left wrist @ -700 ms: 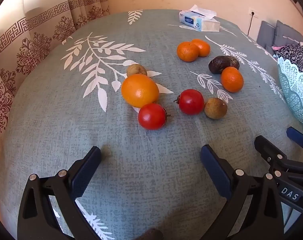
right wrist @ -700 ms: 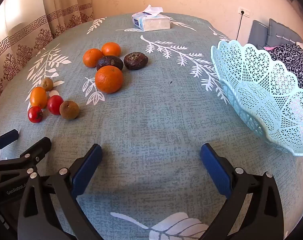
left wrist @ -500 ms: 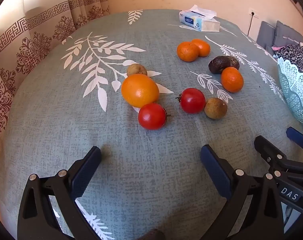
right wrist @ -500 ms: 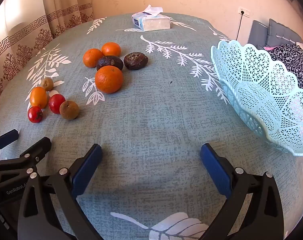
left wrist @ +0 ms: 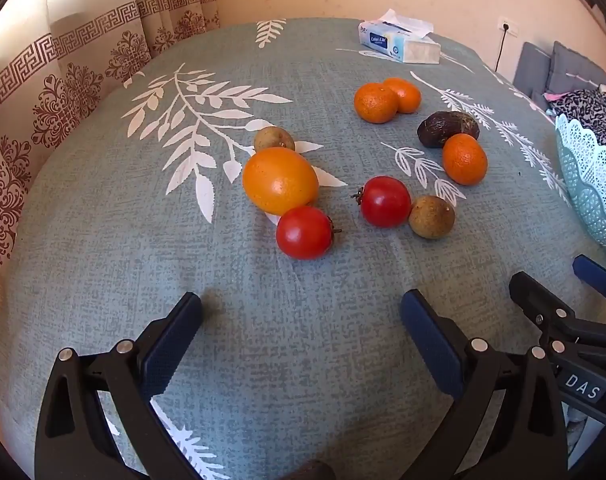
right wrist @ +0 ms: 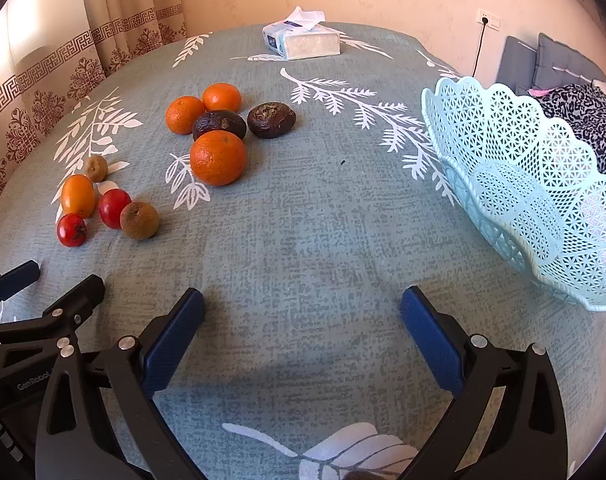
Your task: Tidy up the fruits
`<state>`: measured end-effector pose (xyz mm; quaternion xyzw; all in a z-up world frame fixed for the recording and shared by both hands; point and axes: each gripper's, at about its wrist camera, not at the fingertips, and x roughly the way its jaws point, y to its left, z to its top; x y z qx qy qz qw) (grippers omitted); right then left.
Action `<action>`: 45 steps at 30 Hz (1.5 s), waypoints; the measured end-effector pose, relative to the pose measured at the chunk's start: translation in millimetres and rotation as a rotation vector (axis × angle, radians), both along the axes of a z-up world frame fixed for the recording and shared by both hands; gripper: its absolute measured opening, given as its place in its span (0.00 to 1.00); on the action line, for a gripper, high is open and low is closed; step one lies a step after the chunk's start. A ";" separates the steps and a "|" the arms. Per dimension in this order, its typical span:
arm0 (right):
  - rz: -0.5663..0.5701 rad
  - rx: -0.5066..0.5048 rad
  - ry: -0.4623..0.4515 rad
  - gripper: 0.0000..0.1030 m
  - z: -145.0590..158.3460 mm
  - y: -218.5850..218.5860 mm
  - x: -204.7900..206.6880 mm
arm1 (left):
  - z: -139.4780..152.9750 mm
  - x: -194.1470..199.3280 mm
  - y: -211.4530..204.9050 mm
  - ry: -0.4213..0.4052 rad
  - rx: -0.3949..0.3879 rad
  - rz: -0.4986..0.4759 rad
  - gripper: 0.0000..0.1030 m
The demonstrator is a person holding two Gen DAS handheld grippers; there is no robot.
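Observation:
Fruits lie loose on a grey-green leaf-print tablecloth (left wrist: 103,240). In the left wrist view a large orange fruit (left wrist: 280,181), two red tomatoes (left wrist: 304,233) (left wrist: 385,201), two brown fruits (left wrist: 431,216) (left wrist: 274,139), three oranges (left wrist: 464,159) (left wrist: 375,102) (left wrist: 403,93) and a dark avocado (left wrist: 447,128) show. My left gripper (left wrist: 301,336) is open and empty, short of the near tomato. My right gripper (right wrist: 302,334) is open and empty over bare cloth. A pale blue lattice basket (right wrist: 535,200) stands to its right, empty.
A tissue box (right wrist: 303,40) sits at the table's far edge. A second dark avocado (right wrist: 272,120) lies by the oranges (right wrist: 218,157). A patterned curtain (left wrist: 63,72) hangs at the left. A grey sofa (right wrist: 543,64) with a leopard-print cloth stands at the right.

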<state>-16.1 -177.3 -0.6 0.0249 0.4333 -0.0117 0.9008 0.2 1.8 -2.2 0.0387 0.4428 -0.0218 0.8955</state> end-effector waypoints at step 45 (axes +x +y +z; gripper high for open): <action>0.116 0.084 -0.011 0.98 7.9 0.6 -2.6 | 19.6 7.3 25.4 -0.042 -0.049 0.049 0.95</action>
